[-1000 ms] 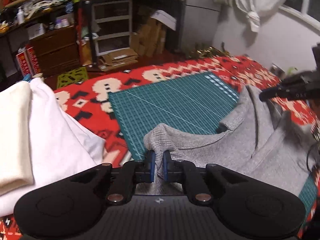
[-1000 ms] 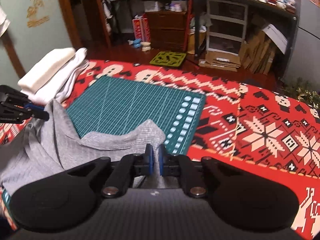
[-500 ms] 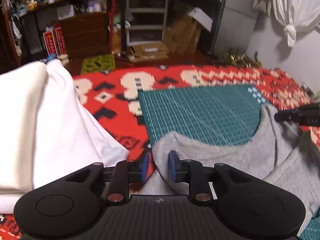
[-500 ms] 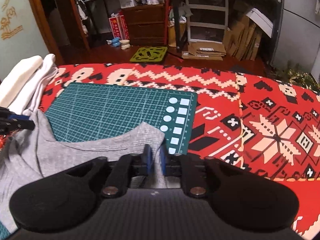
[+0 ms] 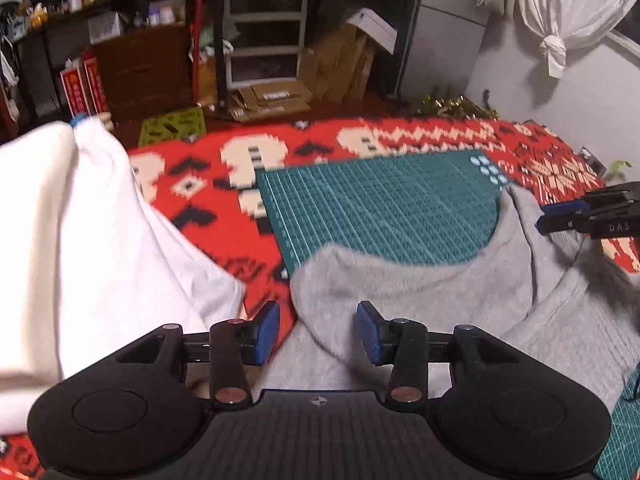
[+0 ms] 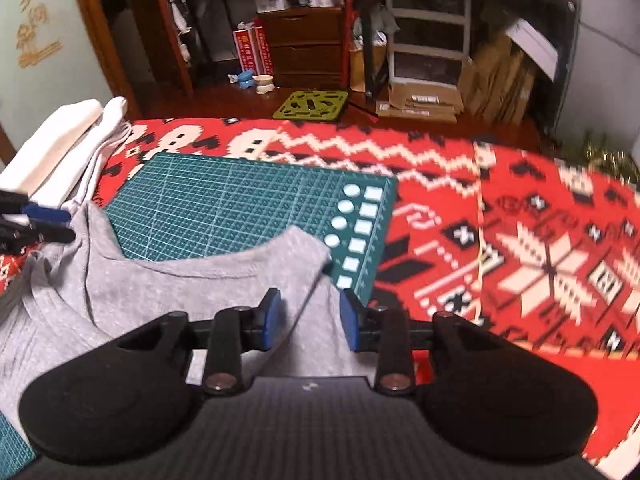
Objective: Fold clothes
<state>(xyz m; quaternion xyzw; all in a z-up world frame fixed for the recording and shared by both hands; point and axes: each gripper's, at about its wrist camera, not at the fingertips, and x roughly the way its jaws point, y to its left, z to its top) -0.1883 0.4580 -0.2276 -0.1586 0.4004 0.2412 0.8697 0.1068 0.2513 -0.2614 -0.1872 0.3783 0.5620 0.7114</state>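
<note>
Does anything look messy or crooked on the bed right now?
The grey shirt lies rumpled, not flat: its folded edge sags in a curve across the green cutting mat, with creases toward the left. Both the left gripper and right gripper are open, holding nothing.

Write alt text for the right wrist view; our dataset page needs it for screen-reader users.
The right gripper hangs open over a corner of a grey knit garment lying partly on a green gridded cutting mat. The mat rests on a red patterned blanket, with folded white cloths at left.
</note>
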